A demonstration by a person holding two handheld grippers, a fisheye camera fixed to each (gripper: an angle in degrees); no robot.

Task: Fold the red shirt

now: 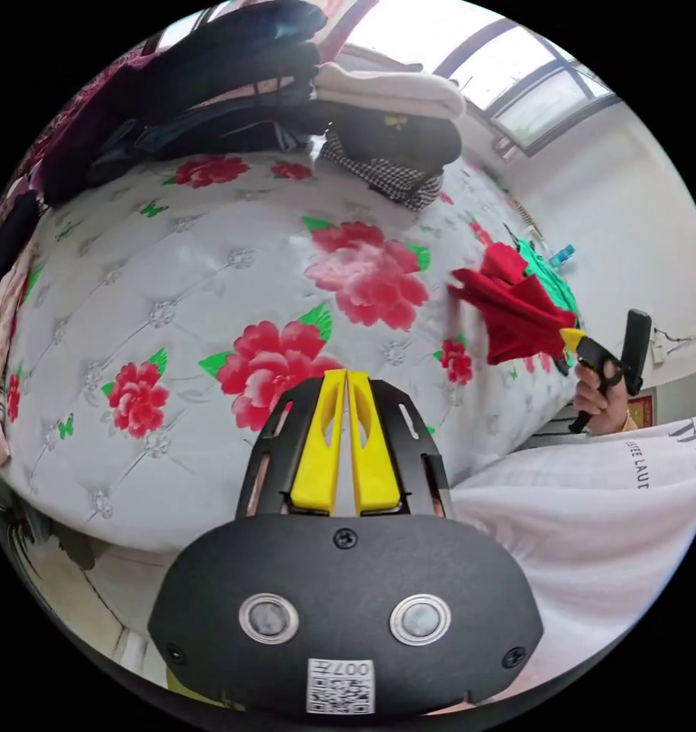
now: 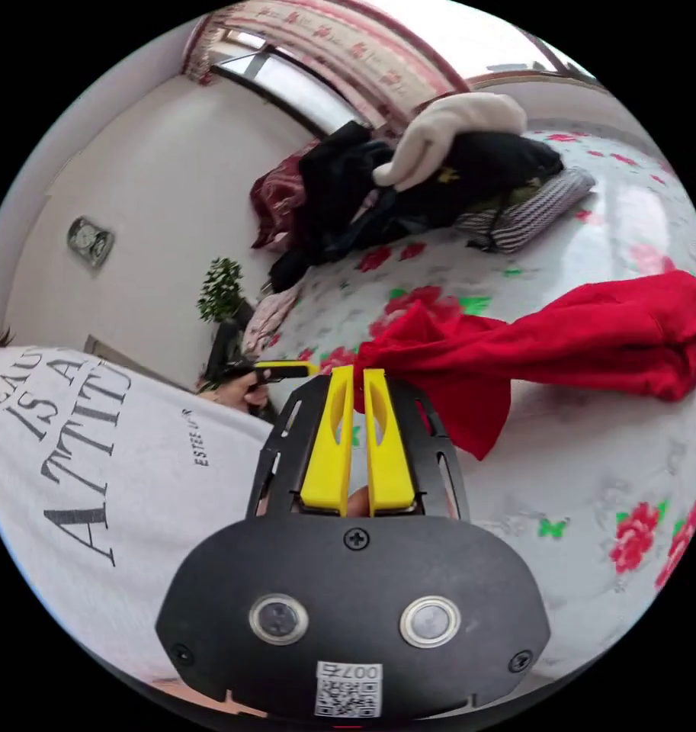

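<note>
Right tool has its jaws clamped on a bunched edge of the red shirt, which trails off it above the flowered mattress. Left tool hangs over the mattress, jaws together, gripping nothing, well apart from the shirt.

The right tool pinches an edge of the red shirt, lifted above the floral bed.

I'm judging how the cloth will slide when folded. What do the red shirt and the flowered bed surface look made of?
The red shirt looks like soft matte knit cloth, perhaps cotton: it drapes in loose, limp folds. The white quilted bed surface with red flowers looks like smooth, glossy padded fabric, perhaps satin or polyester: it shows sheen and tufted dimples.
</note>
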